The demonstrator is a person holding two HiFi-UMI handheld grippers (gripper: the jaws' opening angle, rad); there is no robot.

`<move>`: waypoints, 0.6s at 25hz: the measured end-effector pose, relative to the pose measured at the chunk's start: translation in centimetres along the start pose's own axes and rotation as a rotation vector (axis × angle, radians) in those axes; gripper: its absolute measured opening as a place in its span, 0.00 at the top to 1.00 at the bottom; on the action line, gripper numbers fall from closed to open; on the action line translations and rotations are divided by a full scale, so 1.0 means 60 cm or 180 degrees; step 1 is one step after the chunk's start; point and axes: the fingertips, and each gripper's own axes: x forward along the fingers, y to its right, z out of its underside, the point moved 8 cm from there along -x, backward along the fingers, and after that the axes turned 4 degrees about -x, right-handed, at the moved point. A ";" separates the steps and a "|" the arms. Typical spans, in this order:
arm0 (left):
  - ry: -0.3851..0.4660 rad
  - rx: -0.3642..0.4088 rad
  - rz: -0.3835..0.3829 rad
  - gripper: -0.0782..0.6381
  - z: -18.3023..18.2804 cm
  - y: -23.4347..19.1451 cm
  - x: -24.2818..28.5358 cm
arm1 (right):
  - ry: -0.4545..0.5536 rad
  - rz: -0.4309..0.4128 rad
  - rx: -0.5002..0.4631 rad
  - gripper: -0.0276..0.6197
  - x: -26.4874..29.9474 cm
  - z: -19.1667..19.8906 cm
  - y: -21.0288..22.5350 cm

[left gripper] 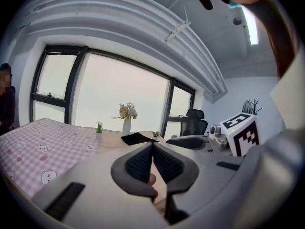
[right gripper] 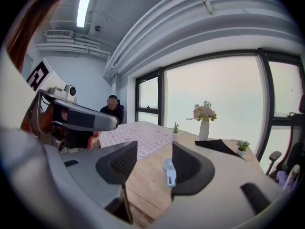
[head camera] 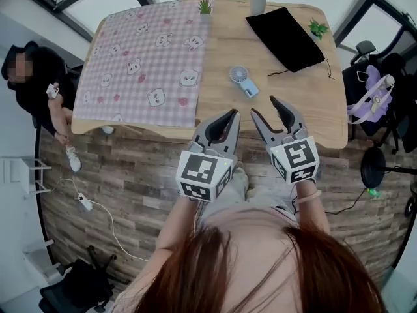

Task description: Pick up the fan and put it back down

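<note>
I saw fan (head camera: 244, 82) mid-frame on table (head camera: 221, 106); cloth (head camera: 146, 64) left of it, pouch (head camera: 285, 38) upper right, vase (head camera: 258, 0) top centre.

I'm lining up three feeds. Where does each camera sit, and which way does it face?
Head view: on the person's head, looking steeply down at the table, fan, both grippers; hair shows below.
Left gripper view: on the left gripper, along its shut jaws toward the windows; right gripper's marker cube at right.
Right gripper view: on the right gripper, through open jaws at the fan; left gripper at left.
Shared: both gripper views show the flower vase.
</note>
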 end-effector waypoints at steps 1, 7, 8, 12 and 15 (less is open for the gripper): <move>-0.0012 0.0001 0.0016 0.87 0.000 -0.007 0.005 | -0.0020 0.0017 -0.0002 0.62 0.008 0.001 0.002; -0.0090 0.0008 0.0097 0.87 0.000 -0.043 0.037 | -0.0146 0.0086 0.0031 0.62 0.051 0.015 0.013; -0.0098 0.0007 0.0104 0.87 0.000 -0.048 0.043 | -0.0166 0.0090 0.0028 0.62 0.058 0.017 0.016; -0.0130 -0.0012 0.0124 0.87 0.002 -0.063 0.060 | -0.0236 0.0101 0.0037 0.61 0.079 0.025 0.026; -0.0145 -0.0039 0.0119 0.87 0.006 -0.075 0.072 | -0.0275 0.0091 0.0034 0.61 0.094 0.031 0.031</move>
